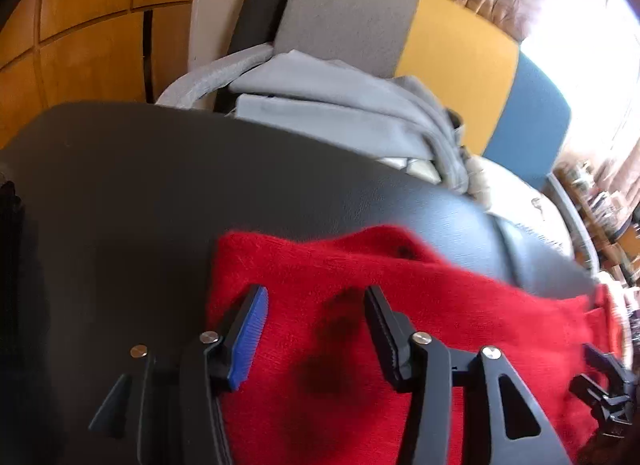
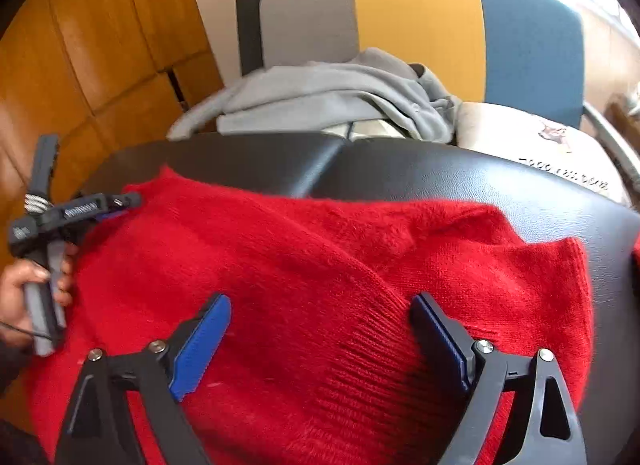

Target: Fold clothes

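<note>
A red knitted sweater point(image 1: 400, 305) lies spread on a black leather surface point(image 1: 140, 205). My left gripper point(image 1: 316, 297) hovers open over the sweater's left part, near its edge, and its pads touch nothing. The right wrist view shows this left gripper point(image 2: 100, 205) at the sweater's far left corner, held by a hand point(image 2: 24, 289). Over the ribbed band of the red sweater point(image 2: 320, 233) my right gripper point(image 2: 320, 301) stands wide open, with the fabric below the jaws and not pinched. Part of the right gripper point(image 1: 608, 385) shows at the right edge of the left wrist view.
Behind the black surface stands a chair point(image 2: 420, 25) with a grey, yellow and blue back. A crumpled grey garment point(image 2: 328, 97) and a pale cushion point(image 2: 520, 133) lie on its seat. Wooden panelling point(image 2: 100, 45) fills the left. A cluttered shelf point(image 1: 600, 201) is at the far right.
</note>
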Available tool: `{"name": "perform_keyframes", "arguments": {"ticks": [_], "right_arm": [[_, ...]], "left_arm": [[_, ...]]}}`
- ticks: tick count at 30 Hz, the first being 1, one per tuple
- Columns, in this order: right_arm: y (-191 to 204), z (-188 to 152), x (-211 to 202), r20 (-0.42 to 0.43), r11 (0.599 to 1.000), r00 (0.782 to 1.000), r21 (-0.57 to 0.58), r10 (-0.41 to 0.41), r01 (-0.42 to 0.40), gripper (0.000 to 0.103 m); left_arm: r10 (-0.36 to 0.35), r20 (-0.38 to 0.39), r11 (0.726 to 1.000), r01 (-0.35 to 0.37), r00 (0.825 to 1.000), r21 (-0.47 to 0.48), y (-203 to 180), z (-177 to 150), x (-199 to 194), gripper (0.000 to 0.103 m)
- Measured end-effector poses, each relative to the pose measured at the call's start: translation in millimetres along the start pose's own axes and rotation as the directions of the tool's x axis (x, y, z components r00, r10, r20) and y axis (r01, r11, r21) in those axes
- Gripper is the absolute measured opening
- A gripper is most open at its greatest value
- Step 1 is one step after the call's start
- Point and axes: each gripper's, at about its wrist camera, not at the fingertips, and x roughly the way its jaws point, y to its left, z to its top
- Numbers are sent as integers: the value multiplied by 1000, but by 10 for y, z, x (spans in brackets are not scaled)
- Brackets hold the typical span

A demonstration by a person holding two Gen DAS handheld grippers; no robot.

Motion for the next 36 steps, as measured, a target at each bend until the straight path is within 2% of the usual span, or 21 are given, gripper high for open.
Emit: {"name": "perform_keyframes", "arguments": {"ticks": [2, 4, 6, 7, 9, 10, 13, 18, 22, 24, 27, 30, 33, 36], "right_arm": [[-177, 27, -215, 59, 998, 998, 52, 21, -24, 102], [-374, 25, -374, 101, 994, 995, 108, 14, -25, 103], [-704, -26, -380, 99, 975, 995, 217, 17, -39, 103], [-870, -52, -381, 98, 962, 995, 271, 19, -45, 103], [-1178, -141, -232, 45, 931, 998, 365, -37, 18, 103], [-1274, -185, -174, 43, 921, 998, 388, -46, 26, 103], [-1285, -212, -188, 109, 929, 993, 371, -43, -1, 103], [-1208, -199, -160, 96, 939, 992, 341, -77, 40, 103], [-1178, -94, -79, 43, 951, 992, 294, -114, 97, 103], [-1137, -60, -158, 27, 956, 993, 274, -119, 107, 103], [-1034, -52, -392, 31, 963, 994, 251, -105, 94, 103], [-826, -191, -650, 38, 970, 991, 214, -126, 115, 103], [-631, -485, -801, 39, 969, 996, 237, -82, 70, 103], [-552, -809, -745, -1, 962, 996, 260, -84, 82, 103]], "left_arm": [[-44, 25, 997, 43, 999, 63, -182, -43, -137, 59], [-56, 24, 990, 52, 998, 134, -349, -122, -188, 60], [-45, 0, 982, 45, 999, 186, -473, -226, -151, 60], [-16, -25, 980, 20, 1000, 197, -495, -298, -67, 60], [16, -38, 979, -8, 999, 203, -474, -420, 68, 62], [9, -28, 981, -3, 1000, 196, -458, -435, 63, 62], [-1, -27, 985, 5, 1000, 171, -412, -438, 85, 64], [24, -21, 983, -20, 999, 183, -432, -428, 136, 68], [54, -42, 982, -45, 998, 185, -477, -334, 176, 71], [55, -58, 989, -47, 997, 141, -446, -289, 81, 69], [26, -34, 995, -22, 999, 99, -347, -343, -202, 69], [36, -53, 993, -30, 998, 118, -253, -602, -463, 68], [56, -71, 990, -46, 996, 132, -159, -976, -739, 69], [119, -103, 984, -104, 987, 142, -49, -1309, -805, 69]]}}
